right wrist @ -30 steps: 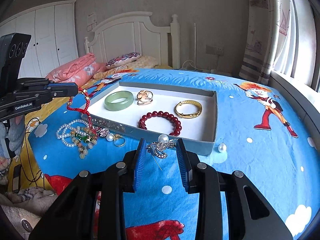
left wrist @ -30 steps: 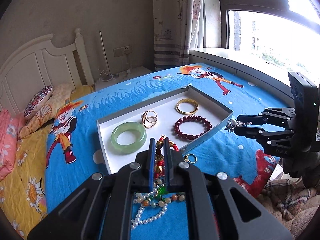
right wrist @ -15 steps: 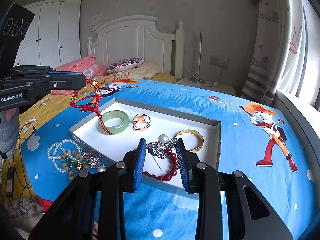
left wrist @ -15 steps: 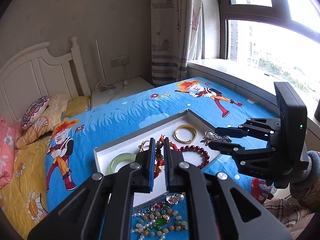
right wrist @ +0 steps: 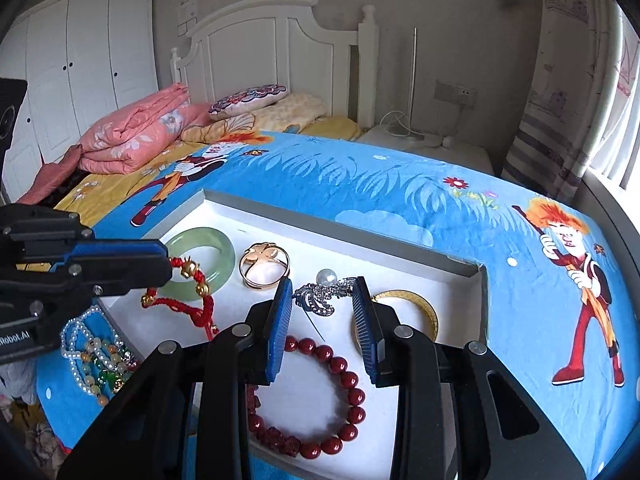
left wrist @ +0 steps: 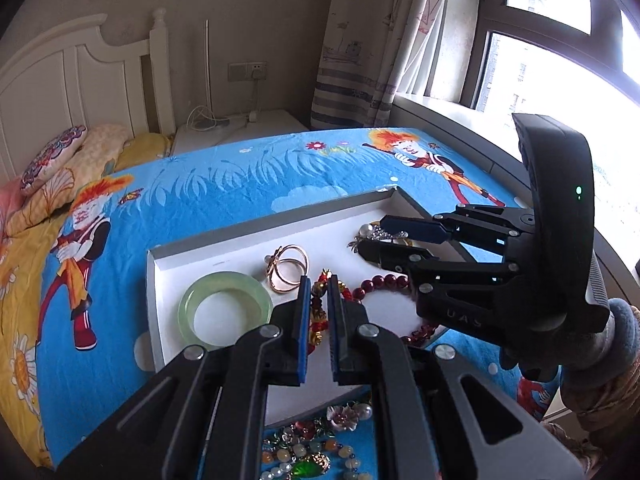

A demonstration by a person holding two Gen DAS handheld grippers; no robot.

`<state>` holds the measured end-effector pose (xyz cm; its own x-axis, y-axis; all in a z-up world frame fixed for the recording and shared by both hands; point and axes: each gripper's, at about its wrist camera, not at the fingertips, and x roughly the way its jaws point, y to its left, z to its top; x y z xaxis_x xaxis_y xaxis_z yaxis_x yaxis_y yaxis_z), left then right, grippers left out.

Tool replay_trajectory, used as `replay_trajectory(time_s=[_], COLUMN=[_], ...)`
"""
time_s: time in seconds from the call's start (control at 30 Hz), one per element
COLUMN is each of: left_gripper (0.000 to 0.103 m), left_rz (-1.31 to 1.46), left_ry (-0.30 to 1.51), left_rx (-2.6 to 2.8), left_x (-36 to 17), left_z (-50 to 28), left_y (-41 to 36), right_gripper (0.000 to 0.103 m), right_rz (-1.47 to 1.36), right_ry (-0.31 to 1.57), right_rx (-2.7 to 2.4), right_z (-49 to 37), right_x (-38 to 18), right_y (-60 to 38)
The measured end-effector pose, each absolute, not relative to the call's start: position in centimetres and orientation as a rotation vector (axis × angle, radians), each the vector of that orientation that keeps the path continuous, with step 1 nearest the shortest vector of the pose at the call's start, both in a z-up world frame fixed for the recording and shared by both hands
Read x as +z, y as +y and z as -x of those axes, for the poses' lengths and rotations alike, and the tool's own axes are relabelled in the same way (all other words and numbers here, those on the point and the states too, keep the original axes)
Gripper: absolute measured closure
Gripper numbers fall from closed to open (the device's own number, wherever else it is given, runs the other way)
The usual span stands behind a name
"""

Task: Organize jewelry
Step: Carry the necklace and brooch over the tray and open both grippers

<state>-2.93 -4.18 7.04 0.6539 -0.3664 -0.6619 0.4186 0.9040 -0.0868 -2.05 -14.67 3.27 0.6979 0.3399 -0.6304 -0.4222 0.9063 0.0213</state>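
Note:
A white tray (left wrist: 224,254) (right wrist: 400,254) lies on the blue bedspread and holds a green jade bangle (left wrist: 224,310) (right wrist: 216,252), a gold ring (left wrist: 286,268) (right wrist: 264,266), a dark red bead bracelet (right wrist: 340,400) (left wrist: 380,282) and a gold bangle (right wrist: 416,304). My left gripper (left wrist: 319,292) (right wrist: 166,258) is shut on a red cord bracelet with gold beads (left wrist: 318,312) (right wrist: 192,296) over the tray's near side. My right gripper (right wrist: 322,300) (left wrist: 370,236) is shut on a silver pearl brooch (right wrist: 326,294) (left wrist: 378,234) over the tray's right part.
A pile of pearl and coloured bead jewelry (left wrist: 316,452) (right wrist: 96,352) lies on the bedspread just outside the tray's near edge. Pillows (right wrist: 248,100) and a folded pink quilt (right wrist: 132,132) lie at the headboard. A window sill (left wrist: 452,108) runs along the right.
Both grippers have moved forward over the tray with their loads. The red cord bracelet and the brooch now hang above the tray's inside.

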Motion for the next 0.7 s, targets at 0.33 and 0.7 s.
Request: replay_trajectory(time_s=[0.33,0.7], left_gripper=[0.029,0.008], left_rz=[-0.032,0.025], left_ry=[0.699,0.642], left_rx=[-0.277,-0.076], left_x=[7.0,6.9], left_z=[2.9,5.8], left_y=[0.4,7.4], right_gripper=[0.047,0.041], right_rz=[0.026,-0.070], right_ry=[0.664,0.634], right_rx=[0.407,0.397], right_z=[2.0,6.3], right_x=[3.8,3.1], right_y=[-16.5,-20.6])
